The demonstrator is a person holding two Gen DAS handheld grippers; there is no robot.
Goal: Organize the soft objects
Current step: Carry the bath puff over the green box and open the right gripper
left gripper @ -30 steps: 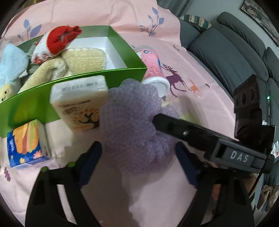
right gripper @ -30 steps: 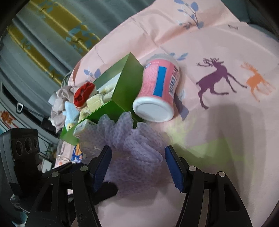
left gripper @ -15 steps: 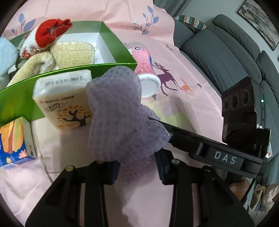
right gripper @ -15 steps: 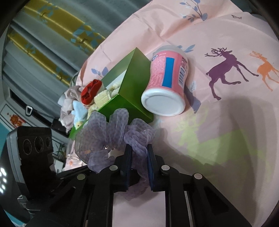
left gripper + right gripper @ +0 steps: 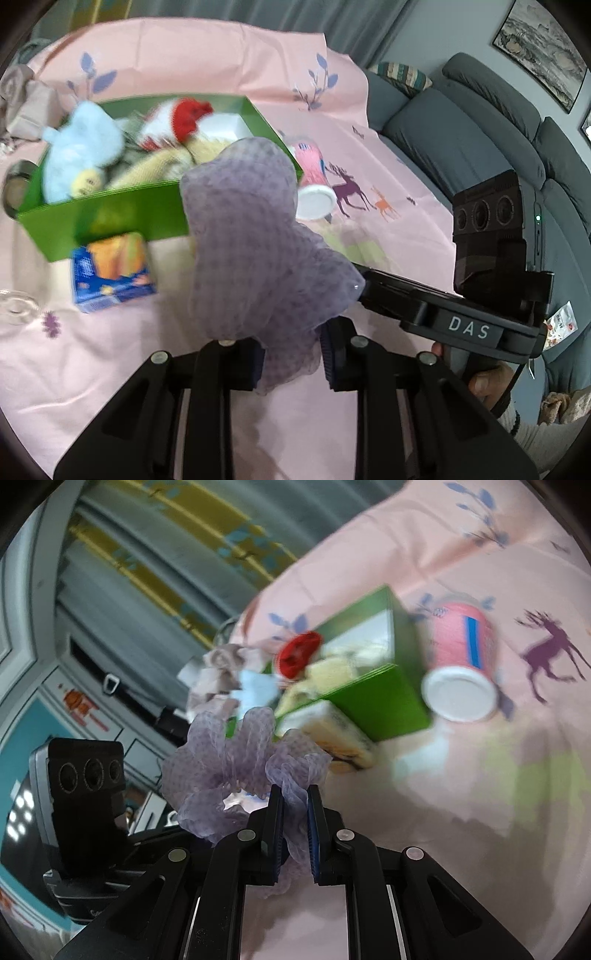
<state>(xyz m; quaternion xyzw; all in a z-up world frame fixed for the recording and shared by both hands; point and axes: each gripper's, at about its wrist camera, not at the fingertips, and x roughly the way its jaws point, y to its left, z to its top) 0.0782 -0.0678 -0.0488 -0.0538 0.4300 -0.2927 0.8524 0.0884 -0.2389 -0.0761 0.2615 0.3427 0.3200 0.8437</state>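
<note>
Grippers are both pinching one purple scrunchie (image 5: 255, 236). The left gripper (image 5: 291, 363) is squeezing the bottom frill of it, and its jaws are closing a little more. The right gripper (image 5: 295, 834) is holding another fold with its jaws pressed close together on the cloth. The scrunchie is hanging in the air over the pink cloth (image 5: 110, 354), in front of the green box (image 5: 122, 214). The box is holding a blue plush toy (image 5: 81, 147), a red and white sock (image 5: 177, 122) and some yellow cloths (image 5: 162, 162). A blue tissue pack (image 5: 110, 269) is lying just in front of the box. A pink bottle (image 5: 461, 664) is lying on its side right beside the box. A grey sofa (image 5: 461, 133) is sitting behind the cloth.
</note>
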